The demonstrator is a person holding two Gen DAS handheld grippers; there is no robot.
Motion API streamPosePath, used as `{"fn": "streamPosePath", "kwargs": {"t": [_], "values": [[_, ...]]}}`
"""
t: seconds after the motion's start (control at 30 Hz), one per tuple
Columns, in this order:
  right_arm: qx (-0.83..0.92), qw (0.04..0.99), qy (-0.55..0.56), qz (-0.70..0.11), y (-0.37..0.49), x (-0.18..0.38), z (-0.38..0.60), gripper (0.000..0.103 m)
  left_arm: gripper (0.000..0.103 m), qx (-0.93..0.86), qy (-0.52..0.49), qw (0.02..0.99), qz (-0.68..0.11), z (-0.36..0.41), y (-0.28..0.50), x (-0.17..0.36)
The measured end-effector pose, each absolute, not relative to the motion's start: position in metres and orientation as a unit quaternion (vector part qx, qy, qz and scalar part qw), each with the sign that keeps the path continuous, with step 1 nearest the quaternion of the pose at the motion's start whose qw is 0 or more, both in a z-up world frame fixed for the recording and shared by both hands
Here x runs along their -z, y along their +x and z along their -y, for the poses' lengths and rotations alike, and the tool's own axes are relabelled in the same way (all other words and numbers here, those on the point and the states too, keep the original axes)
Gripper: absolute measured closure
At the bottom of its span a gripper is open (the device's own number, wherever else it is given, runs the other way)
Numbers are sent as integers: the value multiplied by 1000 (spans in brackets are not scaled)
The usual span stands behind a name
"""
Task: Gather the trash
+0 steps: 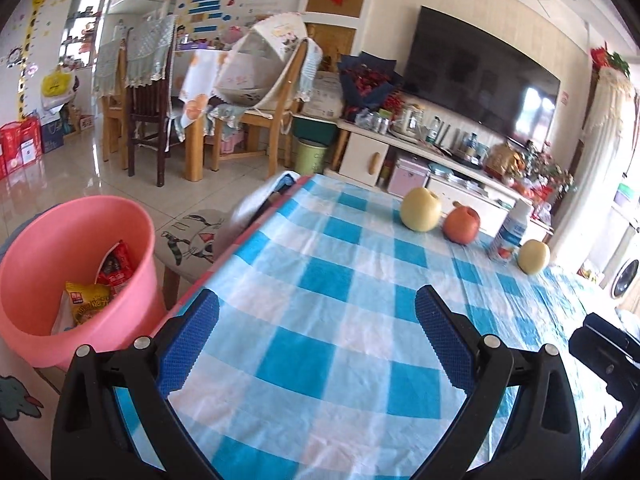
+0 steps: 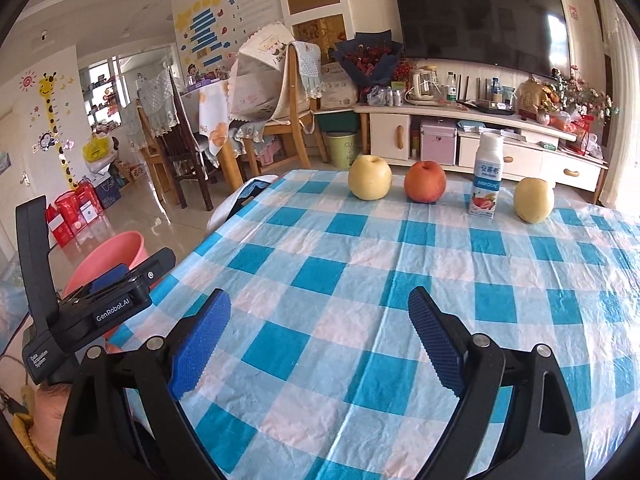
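Over the checked-cloth surface (image 2: 360, 280) we hold both units empty: left hand-held gripper (image 1: 316, 312) jaws wide apart, right hand-held gripper (image 2: 320, 312) likewise. Trash sits in the pink bin (image 1: 48, 240) off the surface's left edge: red wrapper (image 1: 118, 266), yellow packet (image 1: 90, 304). At the far edge stand two yellow apples, a red apple (image 2: 425, 181) and a yogurt bottle (image 2: 486, 174).

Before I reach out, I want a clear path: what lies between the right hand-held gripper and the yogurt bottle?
Only bare checked tablecloth lies between the open right hand-held gripper and the yogurt bottle, as the right wrist view shows.
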State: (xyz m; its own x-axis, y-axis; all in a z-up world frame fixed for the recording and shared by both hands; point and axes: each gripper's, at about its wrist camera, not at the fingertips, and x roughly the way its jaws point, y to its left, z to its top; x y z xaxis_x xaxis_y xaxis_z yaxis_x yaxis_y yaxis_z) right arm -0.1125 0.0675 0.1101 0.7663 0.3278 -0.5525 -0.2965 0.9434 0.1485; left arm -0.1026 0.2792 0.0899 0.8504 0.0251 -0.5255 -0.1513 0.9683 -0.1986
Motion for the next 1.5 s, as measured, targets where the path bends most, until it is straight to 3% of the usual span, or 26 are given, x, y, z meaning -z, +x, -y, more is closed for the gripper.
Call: {"fn": "streamPosePath", "kwargs": {"t": [1.5], "values": [[9,988,37,-149,-165,-159,123,12,4,2,20,986,-164,-59,-155,-195]]}}
